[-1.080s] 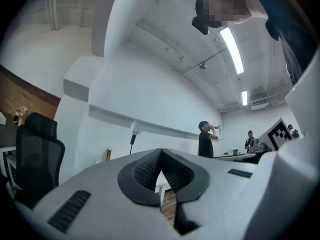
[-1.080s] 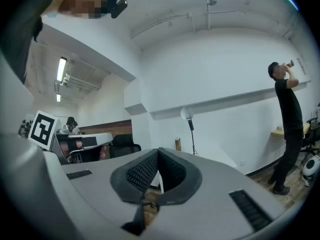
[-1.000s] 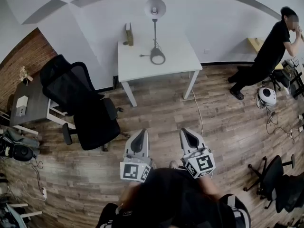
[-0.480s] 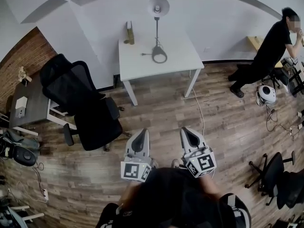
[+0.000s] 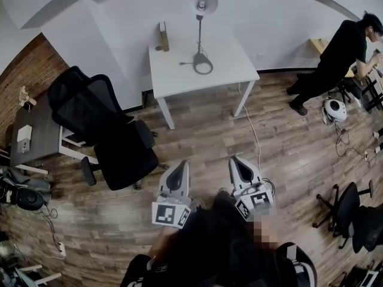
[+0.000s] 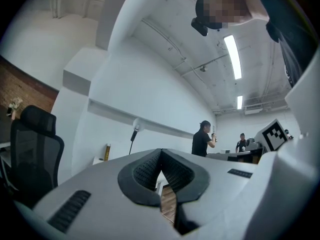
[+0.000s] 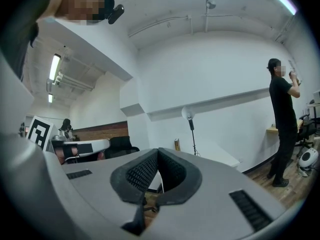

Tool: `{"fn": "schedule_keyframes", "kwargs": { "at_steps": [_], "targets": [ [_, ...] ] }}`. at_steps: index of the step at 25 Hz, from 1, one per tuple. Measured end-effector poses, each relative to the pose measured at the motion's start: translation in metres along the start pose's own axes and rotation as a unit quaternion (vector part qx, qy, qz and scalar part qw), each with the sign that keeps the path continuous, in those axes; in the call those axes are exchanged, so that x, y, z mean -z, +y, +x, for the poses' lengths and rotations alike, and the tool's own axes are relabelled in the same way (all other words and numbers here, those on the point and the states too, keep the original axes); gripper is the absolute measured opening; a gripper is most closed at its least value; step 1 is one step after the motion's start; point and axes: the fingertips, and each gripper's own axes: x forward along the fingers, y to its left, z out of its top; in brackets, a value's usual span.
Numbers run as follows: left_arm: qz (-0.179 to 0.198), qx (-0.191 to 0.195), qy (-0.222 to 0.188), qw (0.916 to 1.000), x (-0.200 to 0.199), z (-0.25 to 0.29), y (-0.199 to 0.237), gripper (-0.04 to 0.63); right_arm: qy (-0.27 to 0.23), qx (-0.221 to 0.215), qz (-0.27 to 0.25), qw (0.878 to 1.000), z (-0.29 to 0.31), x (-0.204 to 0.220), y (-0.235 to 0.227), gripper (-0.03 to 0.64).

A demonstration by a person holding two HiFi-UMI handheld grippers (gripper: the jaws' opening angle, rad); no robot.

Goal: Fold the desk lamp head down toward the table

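In the head view, the white table has slid slightly up the frame and looks a touch wider than a second ago. The left gripper and right gripper hold the same spot at the bottom, side by side and aimed at the table. I read that as the wearer walking toward the table, with a stretch of floor still between. The desk lamp stands upright on the table's far half. Its base sits right of the table's middle, and the lamp head is raised above the table's far edge, against the wall. A small yellow thing stands at the table's far left. A black office chair is off the table's front left corner, and a person in black stands well off the table's right side. In the left gripper view, the dark pads meet with nothing between them, and the lamp shows small beyond the tips, over the table's far end. In the right gripper view, the pads are likewise pressed together and empty, with the lamp ahead on the table and its head up. So the only change is the approach. The fold has not begun and neither gripper is near the table. The jaws will likely need to part before either can take hold of the lamp.
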Motion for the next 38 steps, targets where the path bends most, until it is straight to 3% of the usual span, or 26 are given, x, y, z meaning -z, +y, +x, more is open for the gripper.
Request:
{"fn": "schedule_keyframes", "kwargs": {
  "at_steps": [11,23,28,32,38],
  "targets": [
    [-0.004,0.005,0.01,0.9999,0.011,0.051,0.012,0.023,0.004,-0.008,0.003,1.0,0.049,0.006,-0.032,0.011],
    [0.02,-0.019,0.008,0.9996,0.016,0.188,0.043,0.023,0.0,-0.029,-0.01,1.0,0.143,-0.012,-0.122,0.011],
    [0.012,-0.027,0.009,0.9995,0.016,0.232,0.052,0.023,-0.006,-0.044,-0.008,0.999,0.175,-0.029,-0.155,0.011],
    [0.023,-0.028,0.007,0.9993,0.008,0.261,0.061,0.023,-0.009,-0.049,0.0,0.999,0.202,-0.041,-0.169,0.011],
    [0.009,-0.027,-0.002,0.9996,0.001,0.311,0.097,0.023,-0.008,-0.05,-0.001,0.999,0.257,-0.047,-0.187,0.011]
  ]
}}
